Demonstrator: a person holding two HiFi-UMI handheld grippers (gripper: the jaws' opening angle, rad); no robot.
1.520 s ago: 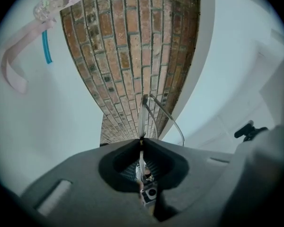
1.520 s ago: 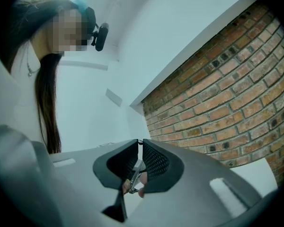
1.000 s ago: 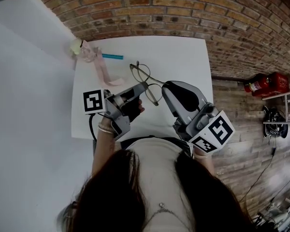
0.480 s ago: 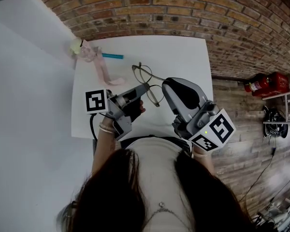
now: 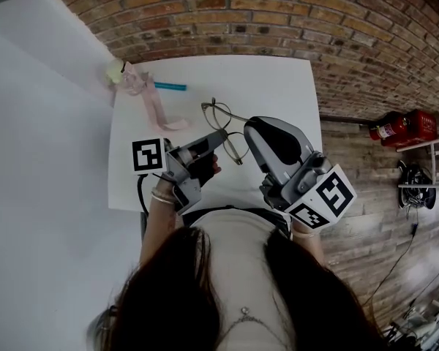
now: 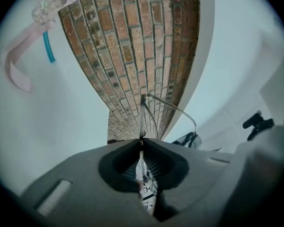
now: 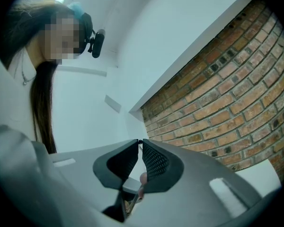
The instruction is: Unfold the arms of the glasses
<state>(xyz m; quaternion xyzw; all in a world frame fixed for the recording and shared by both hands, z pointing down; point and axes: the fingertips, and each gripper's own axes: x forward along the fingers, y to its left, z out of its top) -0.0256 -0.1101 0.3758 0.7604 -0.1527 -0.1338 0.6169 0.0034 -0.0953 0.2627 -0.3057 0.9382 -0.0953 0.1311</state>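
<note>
My left gripper [image 6: 141, 144] is clamped shut on the thin metal wire-framed glasses [image 6: 142, 113], above the white tabletop [image 5: 278, 86]. My right gripper [image 7: 140, 142], just beside it, is closed too, seemingly pinching one arm.

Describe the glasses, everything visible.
The glasses have a thin wire frame, metal by the look, with rounded rims and clear lenses. They sit tilted over the white table, between the two grippers. The left gripper is clamped on a thin wire part, and a curved arm with a dark tip bends off beside it. The right gripper is shut on the other arm.
</note>
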